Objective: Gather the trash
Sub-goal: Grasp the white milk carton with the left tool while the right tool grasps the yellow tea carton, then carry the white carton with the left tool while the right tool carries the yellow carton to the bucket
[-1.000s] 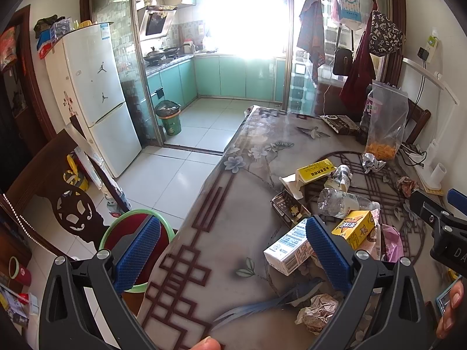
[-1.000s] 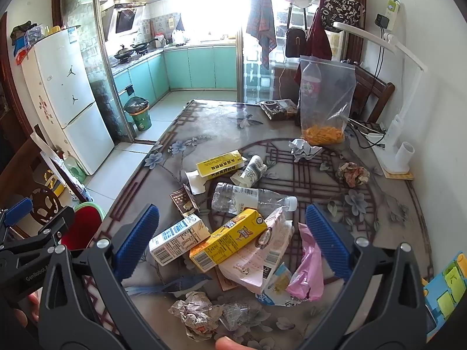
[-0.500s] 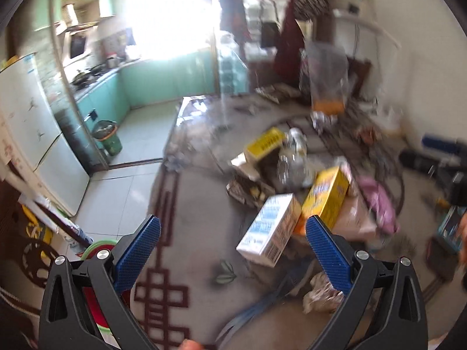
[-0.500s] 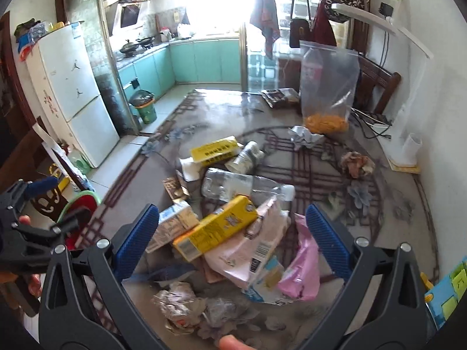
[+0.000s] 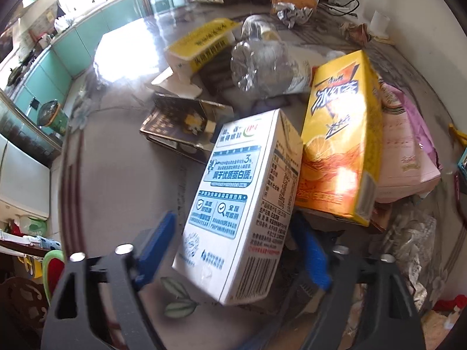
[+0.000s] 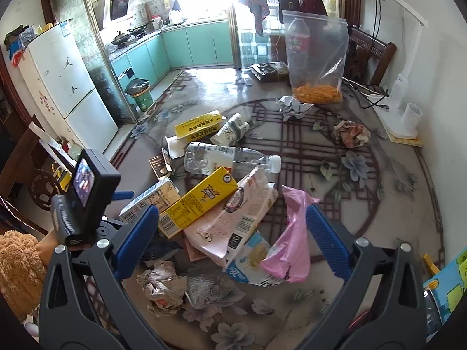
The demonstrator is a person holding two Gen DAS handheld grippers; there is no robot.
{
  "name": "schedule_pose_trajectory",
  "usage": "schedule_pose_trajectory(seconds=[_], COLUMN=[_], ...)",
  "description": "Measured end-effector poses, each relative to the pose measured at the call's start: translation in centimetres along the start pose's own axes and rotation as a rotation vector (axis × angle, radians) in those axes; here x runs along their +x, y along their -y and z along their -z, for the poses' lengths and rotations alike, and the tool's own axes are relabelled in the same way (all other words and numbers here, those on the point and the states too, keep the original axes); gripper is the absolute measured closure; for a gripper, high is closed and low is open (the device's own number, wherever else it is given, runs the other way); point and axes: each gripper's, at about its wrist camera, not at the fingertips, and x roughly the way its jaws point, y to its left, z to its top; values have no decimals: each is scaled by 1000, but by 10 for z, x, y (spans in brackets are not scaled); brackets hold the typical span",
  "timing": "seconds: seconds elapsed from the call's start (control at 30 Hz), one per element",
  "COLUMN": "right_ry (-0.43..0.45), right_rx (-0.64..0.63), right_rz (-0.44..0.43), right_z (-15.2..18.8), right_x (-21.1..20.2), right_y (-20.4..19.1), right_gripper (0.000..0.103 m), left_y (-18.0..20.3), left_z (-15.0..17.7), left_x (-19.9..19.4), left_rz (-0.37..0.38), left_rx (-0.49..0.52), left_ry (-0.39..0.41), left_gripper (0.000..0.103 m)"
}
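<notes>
A pile of trash lies on the patterned table (image 6: pixel 364 204). My left gripper (image 5: pixel 233 248) is open, its blue pads on either side of a white and blue milk carton (image 5: pixel 239 204), not closed on it. The carton also shows in the right wrist view (image 6: pixel 149 199), beside the left gripper's body (image 6: pixel 84 198). A yellow drink carton (image 5: pixel 338 151) (image 6: pixel 198 201) leans against it. My right gripper (image 6: pixel 230 242) is open and empty above pink and white wrappers (image 6: pixel 292 242) and crumpled paper (image 6: pixel 163 285). A crushed clear bottle (image 6: pixel 227 160) lies behind.
A yellow box (image 6: pixel 198 125), a crumpled cup (image 6: pixel 233 131), foil wad (image 6: pixel 294 106) and a bag with orange snacks (image 6: pixel 316 58) lie further back. A white lamp base (image 6: pixel 400 116) stands at the right wall. A green bin (image 6: pixel 140 93) stands on the kitchen floor.
My left gripper has dropped and swung right, down to the milk carton, which now sits between its pads. The right gripper has stayed nearly in place over the pile.
</notes>
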Motion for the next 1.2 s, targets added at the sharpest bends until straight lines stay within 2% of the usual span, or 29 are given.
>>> schedule_pose_trajectory(seconds=[0.17,0.2,0.27,0.3,0.37,0.4,0.43,0.53,0.6,0.7,0.93,1.0,1.13,1.2], right_ry=[-29,-38,-62,-84,-164,-212,-246,-323,-340,-335,-371,-360,-362,-332], right_rx=[20,33,71,105,228,283,307,368,389,401,440,430,529,524], right_rz=[-34,-60,-120,-161,-287,-315,-307,-277,-256,-217,-185,-150,-194,-197], right_z=[-8,-11,-16,-17,-17,-14,-11,-2,-1,-5,-11,-14,-20,-21], right_x=[15,20,32,41,68,84,96,127,137,150,173,175,177,171], right_y=[-2,-5,-9,-11,-11,-11,-11,-14,-17,-23,-31,-33,-36,-45], right_gripper=[4,4,8,11,24,27,31,31,31,31,32,32,27,27], left_y=[-8,-10,-16,-20,-28,-31,-35,-45,-52,-61,-79,-84,-93,-98], left_z=[5,5,8,8,14,17,21,30,33,39,47,49,56,59], left_x=[-16,-22,-39,-45,-63,-70,-76,-92,-98,-101,-103,-101,-102,-105], left_rz=[39,30,29,31,48,51,55,57,62,70,89,101,120,124], left_rx=[-50,-53,-79,-97,-139,-155,-166,-190,-212,-238,-243,-241,-228,-218], left_ry=[61,84,121,136,170,182,192,216,227,231,235,231,232,239], left_gripper=[46,57,67,67,67,67,67,67,67,67,67,67,67,67])
